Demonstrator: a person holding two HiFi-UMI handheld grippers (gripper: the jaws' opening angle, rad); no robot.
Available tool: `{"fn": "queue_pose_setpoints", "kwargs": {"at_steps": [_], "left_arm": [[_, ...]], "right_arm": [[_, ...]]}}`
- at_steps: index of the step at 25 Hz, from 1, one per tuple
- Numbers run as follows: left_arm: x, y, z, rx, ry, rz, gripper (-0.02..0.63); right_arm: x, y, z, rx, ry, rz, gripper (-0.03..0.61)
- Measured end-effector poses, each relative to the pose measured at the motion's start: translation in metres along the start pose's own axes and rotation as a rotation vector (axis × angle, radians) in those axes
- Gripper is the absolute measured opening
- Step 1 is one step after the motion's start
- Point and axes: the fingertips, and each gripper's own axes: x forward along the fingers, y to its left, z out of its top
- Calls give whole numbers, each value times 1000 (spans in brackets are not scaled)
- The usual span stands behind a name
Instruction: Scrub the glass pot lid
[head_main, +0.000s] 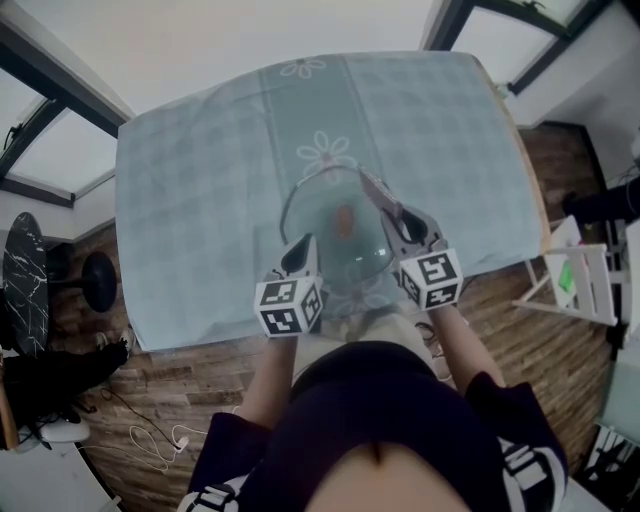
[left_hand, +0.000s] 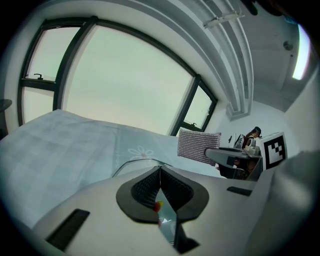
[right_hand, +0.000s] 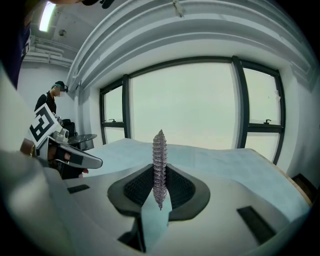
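left gripper (left_hand: 160, 186) clamps the glass pot lid (head_main: 330, 250) by its rim, mid-frame: probably stiff, slick, breakable. right gripper (right_hand: 160, 186) pinches a mesh scrubbing cloth (right_hand: 160, 157).

The cloth (head_main: 200, 150) is coloured a pale blue-green, faintly checked and printed with white flowers. The lid (head_main: 335, 250) is seen as clear glass rimmed in silver, and an orange knob (head_main: 344, 220) is shown through it. The pad (right_hand: 159, 155) is woven in a silvery-grey mesh. The left tool (left_hand: 160, 184) and the right tool (right_hand: 160, 175) are finished in light grey, with black ribbed linings at the jaws. Their cubes (head_main: 290, 307) are white, marked with black squares. The floor (head_main: 200, 380) is laid in brown wood planks. Dark clothing (head_main: 390, 410) with white print at the sleeves is worn.
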Motion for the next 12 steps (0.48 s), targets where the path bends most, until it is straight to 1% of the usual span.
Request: {"fn": "queue_pose_setpoints", "kwargs": {"at_steps": [7, 12], "left_arm": [[22, 7, -4, -12, 30, 22, 2], [36, 16, -13, -30, 55, 46, 2]], "right_arm": [[28, -20, -13, -67, 69, 18, 77], [46, -27, -25, -160, 133, 38, 78]]}}
